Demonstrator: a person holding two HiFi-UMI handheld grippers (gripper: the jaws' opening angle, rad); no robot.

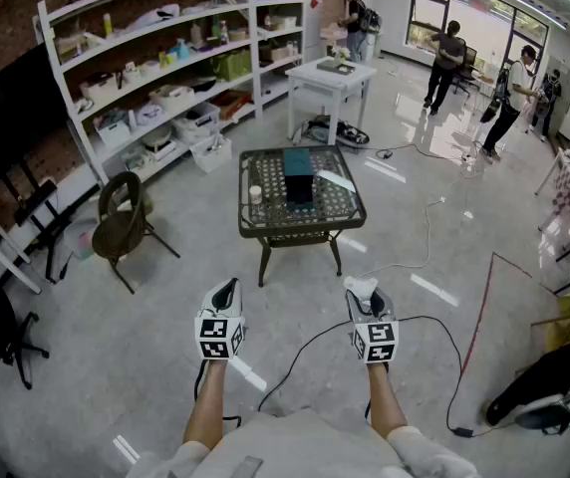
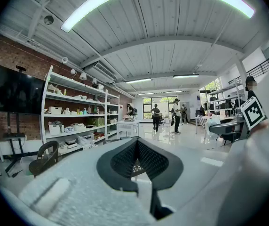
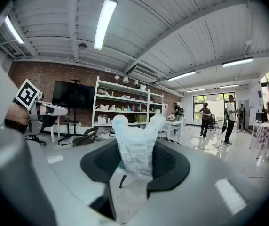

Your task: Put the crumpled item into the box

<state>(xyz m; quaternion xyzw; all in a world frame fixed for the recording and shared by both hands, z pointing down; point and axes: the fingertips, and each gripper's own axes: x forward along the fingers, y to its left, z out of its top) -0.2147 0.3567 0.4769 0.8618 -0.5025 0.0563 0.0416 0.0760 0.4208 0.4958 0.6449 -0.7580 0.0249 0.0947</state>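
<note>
Right gripper (image 1: 365,297) clamps a crumpled white bag (image 3: 137,147); left gripper (image 1: 227,289) is closed, empty. Teal box (image 1: 299,175) stands on table (image 1: 255,219), well apart.

At the upper left of your head view stands a white shelving unit (image 1: 155,58) loaded with bins, and a dark wicker chair (image 1: 121,222) sits below it at the left. A small white counter (image 1: 332,78) stands at top centre. Several people (image 1: 446,63) stand at the upper right, and a black cable (image 1: 452,352) loops across the floor at lower right.
</note>
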